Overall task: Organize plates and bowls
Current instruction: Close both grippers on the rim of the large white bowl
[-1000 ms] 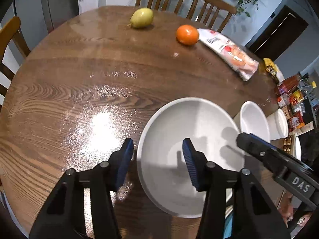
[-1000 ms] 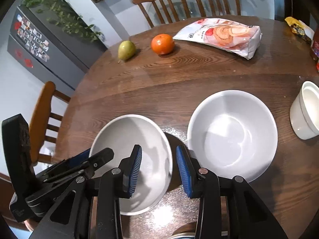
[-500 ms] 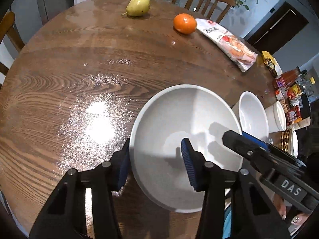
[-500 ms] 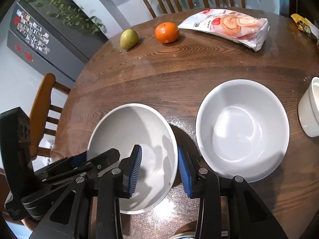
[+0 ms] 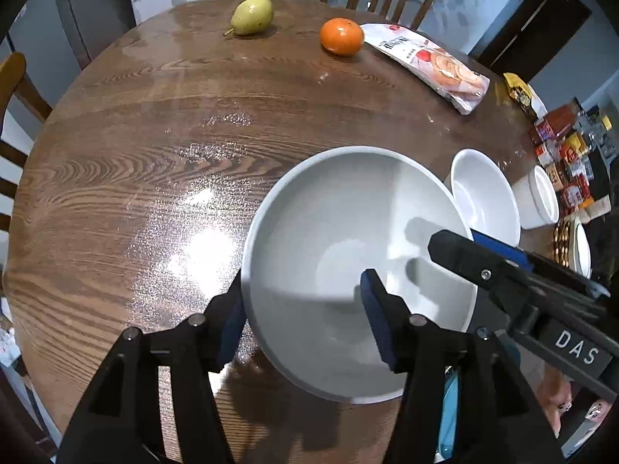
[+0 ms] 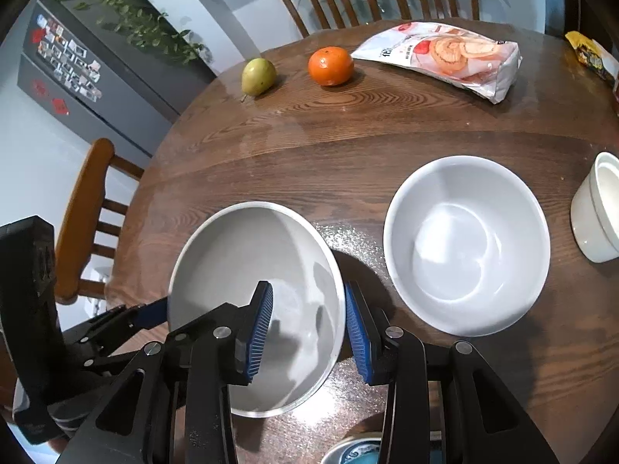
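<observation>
A large grey-white bowl [image 5: 348,239] [image 6: 232,263] sits tilted near the table's front edge. My left gripper [image 5: 305,313] straddles its left rim, one finger outside and one inside, jaws still apart. My right gripper [image 6: 307,326] straddles its right rim the same way, pads not touching it. A second white bowl [image 6: 464,243] [image 5: 483,197] stands to the right on the table. A small white cup-like dish [image 6: 597,212] [image 5: 539,201] stands further right.
On the round wooden table [image 5: 154,135] lie a pear [image 5: 251,15], an orange [image 5: 342,36] and a snack bag [image 5: 429,65] at the far side. Chairs stand around. Packets and a plate [image 5: 582,243] are at the right.
Both grippers have moved forward over the big bowl's rims. The bowl appears closer and tilted, rising slightly from the table. Jaws have stayed apart.
</observation>
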A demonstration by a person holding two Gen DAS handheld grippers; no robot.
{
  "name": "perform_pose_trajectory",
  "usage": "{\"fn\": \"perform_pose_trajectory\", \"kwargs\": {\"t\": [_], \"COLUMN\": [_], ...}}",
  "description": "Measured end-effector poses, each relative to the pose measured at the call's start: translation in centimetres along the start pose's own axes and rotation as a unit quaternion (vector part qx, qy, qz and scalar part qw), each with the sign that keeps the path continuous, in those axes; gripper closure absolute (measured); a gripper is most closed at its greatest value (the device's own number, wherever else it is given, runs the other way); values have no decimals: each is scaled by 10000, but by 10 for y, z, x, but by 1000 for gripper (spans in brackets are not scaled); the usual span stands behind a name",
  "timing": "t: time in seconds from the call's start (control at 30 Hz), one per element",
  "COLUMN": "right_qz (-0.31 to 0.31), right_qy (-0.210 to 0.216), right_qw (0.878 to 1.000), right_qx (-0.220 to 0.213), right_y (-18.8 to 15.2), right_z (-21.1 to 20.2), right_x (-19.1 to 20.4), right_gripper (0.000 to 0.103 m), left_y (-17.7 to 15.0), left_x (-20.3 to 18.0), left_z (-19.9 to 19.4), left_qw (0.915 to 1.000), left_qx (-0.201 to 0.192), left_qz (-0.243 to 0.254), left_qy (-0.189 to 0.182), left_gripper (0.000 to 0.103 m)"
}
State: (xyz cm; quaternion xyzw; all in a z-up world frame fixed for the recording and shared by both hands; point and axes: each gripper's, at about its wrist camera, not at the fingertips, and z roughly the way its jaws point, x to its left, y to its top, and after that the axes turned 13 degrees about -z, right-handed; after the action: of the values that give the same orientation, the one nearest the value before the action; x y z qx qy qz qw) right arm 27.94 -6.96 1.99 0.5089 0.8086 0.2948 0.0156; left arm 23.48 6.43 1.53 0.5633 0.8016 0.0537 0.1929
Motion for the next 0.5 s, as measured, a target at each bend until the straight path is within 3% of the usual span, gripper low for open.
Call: {"fn": "perform_pose_trajectory", "kwargs": {"t": [0.27,0.5], "right_qz": [25,4], "right_qy": [-51,-67], "right_qw": [9997,9996], "right_qx": [258,279], "right_y": [-1,-2], "right_z": [11,11], "right_x": [-4,-3], "right_gripper": [63,63], "left_y": [0,0], "left_x": [-2,-3], "left_z": [4,6], "left_qw": [10000,9999], "left_qx": [57,68], "left_qz": [61,63], "left_qy": [33,73], "left_gripper": [45,37]}}
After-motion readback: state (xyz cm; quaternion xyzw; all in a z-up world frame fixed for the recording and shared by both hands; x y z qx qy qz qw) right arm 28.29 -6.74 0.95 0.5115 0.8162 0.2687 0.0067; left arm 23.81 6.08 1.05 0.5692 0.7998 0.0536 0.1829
